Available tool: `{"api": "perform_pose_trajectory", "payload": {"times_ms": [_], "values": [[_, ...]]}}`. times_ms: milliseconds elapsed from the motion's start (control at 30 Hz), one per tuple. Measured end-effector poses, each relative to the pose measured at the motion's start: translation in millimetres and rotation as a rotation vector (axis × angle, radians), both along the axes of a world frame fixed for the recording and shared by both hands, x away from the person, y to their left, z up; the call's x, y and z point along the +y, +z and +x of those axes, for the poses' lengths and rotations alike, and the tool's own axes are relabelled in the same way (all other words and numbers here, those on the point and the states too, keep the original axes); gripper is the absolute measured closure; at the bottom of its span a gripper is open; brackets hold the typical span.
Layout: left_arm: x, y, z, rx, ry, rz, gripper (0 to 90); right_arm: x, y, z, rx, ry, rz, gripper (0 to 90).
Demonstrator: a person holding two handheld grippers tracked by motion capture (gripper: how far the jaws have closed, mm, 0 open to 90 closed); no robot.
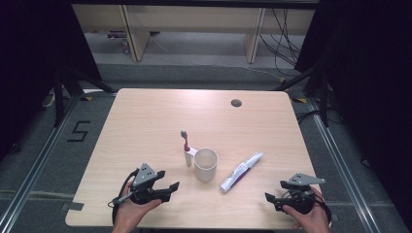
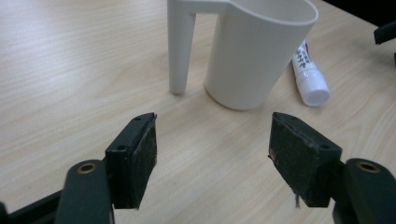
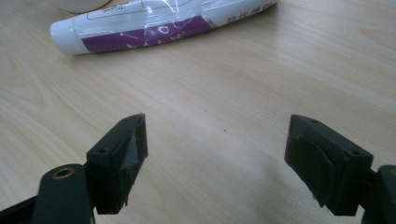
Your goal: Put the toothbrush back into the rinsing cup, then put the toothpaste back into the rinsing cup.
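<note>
the pale wooden table with rounded corners (image 1: 145,121) carries everything; its far half is bare wood apart from a small round grommet hole (image 1: 236,103) near the far edge. towards the near edge, a little left of the middle, stands the white plastic cup with a hollow side tube (image 1: 205,164), upright, and in that tube, on the cup's left side, a toothbrush with a dark red handle (image 1: 184,141) stands bristles up. just right of the cup lies the white and purple toothpaste tube (image 1: 241,172), slanted, its cap end pointing to the near edge and its crimped end to the far right; cup and tube lie near each other, and whether they touch cannot be told.

the left gripper (image 1: 165,186) hovers by the near left corner, aimed at the cup, its jaws wide apart with nothing between them; in the left gripper view the cup (image 2: 254,51) sits just ahead of the pads. the right gripper (image 1: 272,198) rests near the near right corner, jaws likewise spread and empty, facing the tube (image 3: 159,23).

the step in hand looks like a reach for the cup. to do it well, the left gripper should come in level, centre the cup body between the pads below the rim, keep clear of the side tube so the brush is not knocked over, and close gently, since thin plastic flexes.
</note>
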State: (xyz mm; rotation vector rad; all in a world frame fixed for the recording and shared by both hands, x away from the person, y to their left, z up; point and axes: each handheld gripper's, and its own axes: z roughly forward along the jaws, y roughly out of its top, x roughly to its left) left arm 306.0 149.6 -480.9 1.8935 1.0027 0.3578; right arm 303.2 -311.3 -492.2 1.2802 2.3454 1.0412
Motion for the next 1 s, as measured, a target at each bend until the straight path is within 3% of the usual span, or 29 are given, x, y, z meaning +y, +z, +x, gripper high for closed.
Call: {"api": "perform_pose_trajectory", "payload": {"times_ms": [67,300,367,400,433,467,500,567,600,633,767,833,900,1000], "values": [[-0.4,-2.6,-3.7,0.010,0.005,0.010,30.0,1.9,-0.3,-1.0,0.020,-0.013,0.022,21.8],[1.6,-8.1,-13.7,0.030,0.001,0.023,28.8,2.4,0.8,2.8,-0.009,0.012,0.000,21.9],[2.4,-9.1,-16.5,0.038,0.000,0.034,28.1,6.2,1.6,1.1,0.025,-0.007,0.031,22.0],[2.7,-10.4,-17.5,0.037,-0.003,0.033,28.0,5.6,1.2,3.3,-0.003,0.017,0.015,22.0],[2.9,-11.3,-19.1,0.039,0.003,0.035,27.9,8.1,2.2,1.7,0.023,-0.002,0.028,22.1],[3.6,-11.9,-20.4,0.045,0.000,0.046,27.6,7.2,1.5,4.7,-0.017,0.029,0.012,22.1],[3.6,-13.3,-21.7,0.044,-0.002,0.042,27.4,10.3,1.8,3.1,0.008,0.009,0.029,22.2],[5.8,-14.7,-24.9,0.045,-0.012,0.063,27.4,10.9,1.8,5.1,-0.015,0.031,0.010,22.2],[4.9,-15.5,-26.3,0.042,0.000,0.052,27.3,13.8,2.7,3.7,0.011,0.017,0.022,22.4],[5.7,-16.2,-27.3,0.042,-0.005,0.050,27.3,13.0,2.4,5.6,-0.007,0.040,0.009,22.7],[8.4,-16.5,-32.0,0.044,-0.002,0.066,27.1,19.2,3.9,4.8,0.024,0.029,0.032,24.7],[8.2,-17.5,-34.1,0.041,0.006,0.058,27.1,19.8,4.3,8.0,-0.007,0.058,0.015,26.6],[7.9,-19.0,-35.6,0.046,0.007,0.050,27.1,24.6,6.3,6.8,0.025,0.047,0.044,29.1],[8.8,-19.6,-37.2,0.050,0.009,0.061,27.1,27.6,8.5,10.7,-0.011,0.077,0.039,34.4]]}}
